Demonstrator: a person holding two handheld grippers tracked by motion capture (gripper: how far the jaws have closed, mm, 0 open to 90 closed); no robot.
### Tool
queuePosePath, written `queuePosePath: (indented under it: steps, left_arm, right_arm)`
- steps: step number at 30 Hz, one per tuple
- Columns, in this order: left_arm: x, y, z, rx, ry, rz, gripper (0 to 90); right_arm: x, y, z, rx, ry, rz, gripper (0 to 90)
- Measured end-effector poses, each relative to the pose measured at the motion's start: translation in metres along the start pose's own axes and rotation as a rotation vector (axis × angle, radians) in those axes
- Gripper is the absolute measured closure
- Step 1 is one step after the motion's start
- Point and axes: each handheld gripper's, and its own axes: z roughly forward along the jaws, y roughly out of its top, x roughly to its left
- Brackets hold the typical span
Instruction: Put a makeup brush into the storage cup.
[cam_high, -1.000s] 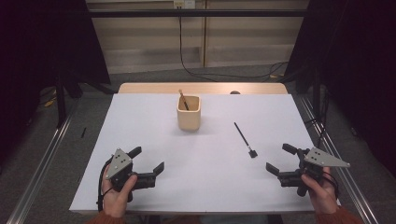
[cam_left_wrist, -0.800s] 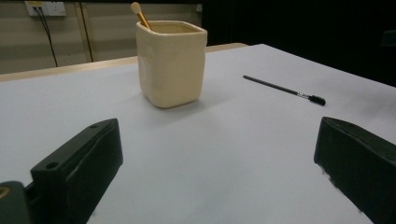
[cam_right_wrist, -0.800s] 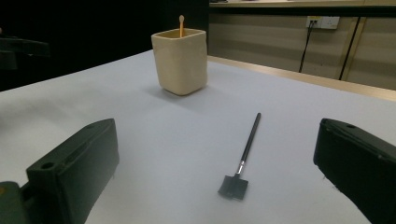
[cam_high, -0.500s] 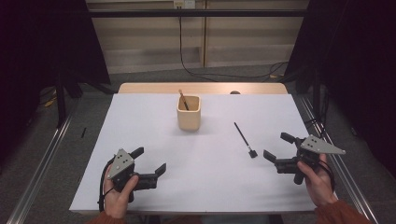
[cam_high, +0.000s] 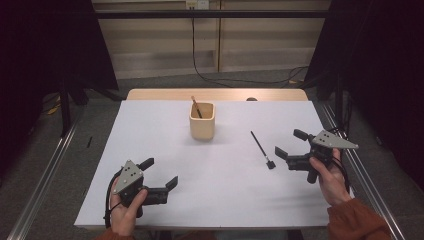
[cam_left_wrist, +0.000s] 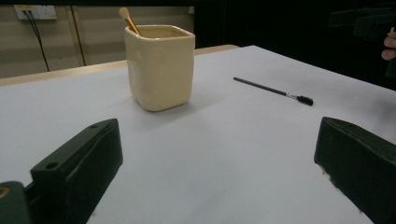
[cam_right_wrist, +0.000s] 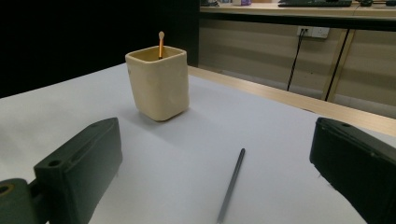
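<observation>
Black brush (cam_high: 262, 149) tip cut off between jaws.

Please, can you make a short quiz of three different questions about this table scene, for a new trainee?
1. True or false: the black brush lies flat on the white table cover, outside the cream cup.
2. Which tool is nearer to the black brush?
A. the left tool
B. the right tool
3. Fill in: the orange-handled brush stands inside the ____.

Key:
1. True; it lies apart from the cup.
2. B; in the right gripper view the brush lies between the open jaws, not touched.
3. cream cup.
</observation>
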Motion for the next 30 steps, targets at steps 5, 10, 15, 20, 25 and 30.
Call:
queuePosePath:
  steps: [5, 10, 15, 20, 25, 30]
  left_arm:
    - [0.000, 0.000, 0.000, 0.003, -0.001, 0.007, 1.1]
    - [0.000, 0.000, 0.001, 0.009, -0.008, 0.009, 1.1]
    - [0.002, 0.000, 0.000, 0.001, -0.002, 0.008, 1.1]
    - [0.000, 0.000, -0.001, -0.019, -0.022, -0.004, 1.1]
    - [0.000, 0.000, 0.000, -0.011, -0.012, 0.022, 1.0]
    - [0.001, -0.001, 0.000, -0.006, -0.010, 0.025, 1.0]
  right_arm:
    - [-0.005, 0.007, 0.011, -0.001, -0.004, 0.003, 2.4]
    - [-0.009, 0.013, 0.024, -0.013, -0.017, -0.007, 2.5]
    - [-0.013, 0.018, 0.035, -0.008, -0.022, -0.005, 2.9]
    - [-0.017, 0.026, 0.048, 0.017, -0.022, -0.031, 2.6]
    - [-0.022, 0.032, 0.058, 0.036, -0.018, -0.032, 2.8]
    - [-0.026, 0.036, 0.065, 0.123, -0.012, -0.038, 3.6]
